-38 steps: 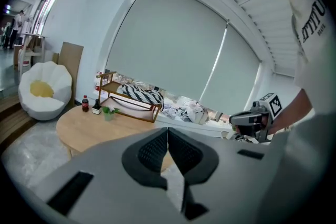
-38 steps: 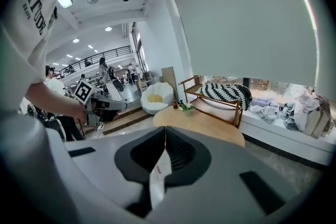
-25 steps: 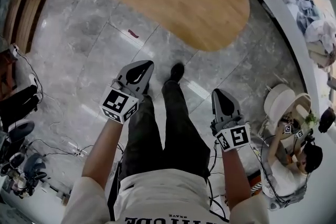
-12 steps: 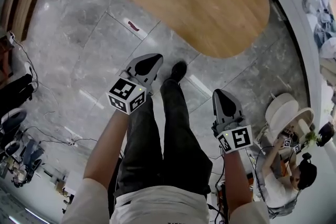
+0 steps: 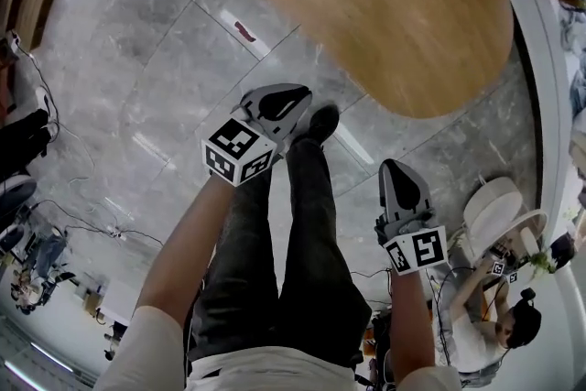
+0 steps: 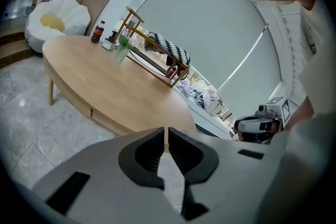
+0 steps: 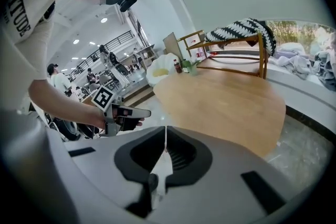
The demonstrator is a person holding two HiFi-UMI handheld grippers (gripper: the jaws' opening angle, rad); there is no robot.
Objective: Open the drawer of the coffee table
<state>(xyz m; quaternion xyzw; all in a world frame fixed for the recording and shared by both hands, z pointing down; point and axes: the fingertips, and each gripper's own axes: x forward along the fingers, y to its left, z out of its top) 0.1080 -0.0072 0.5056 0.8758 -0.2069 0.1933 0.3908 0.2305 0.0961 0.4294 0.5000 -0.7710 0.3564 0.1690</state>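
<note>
Ahead of both tools, across a strip of grey marble floor [image 5: 137, 59], stood the oval wooden bench [image 5: 366, 5]. Neither tool touched it.

1. Left tool [image 5: 300, 98]: held above the floor beside the person's dark shoe [image 5: 320, 119], pointing toward the bench edge. The left gripper view showed the tool [image 6: 165, 129] with its jaws together at the tips and nothing between them.
2. Right tool [image 5: 396, 168]: held nearer the person than the left tool and well apart from it, also pointing toward the bench. The right gripper view showed the tool [image 7: 165, 131] with its jaws closed tip to tip and empty.
3. Bench [image 6: 105, 81]: its top carried a dark bottle [image 6: 97, 32] and a wooden rack [image 6: 152, 55] with a striped cloth [image 6: 170, 50] over it, all at the far end.
4. Drawer: no view showed it clearly. A short dark mark [image 6: 91, 111] sat on the bench's side edge; whether it belonged to the drawer could not be told.
5. Surroundings: a small red scrap [image 5: 244, 30] lay on the floor near the bench, and cables [image 5: 82, 224] ran along the floor at the left.
</note>
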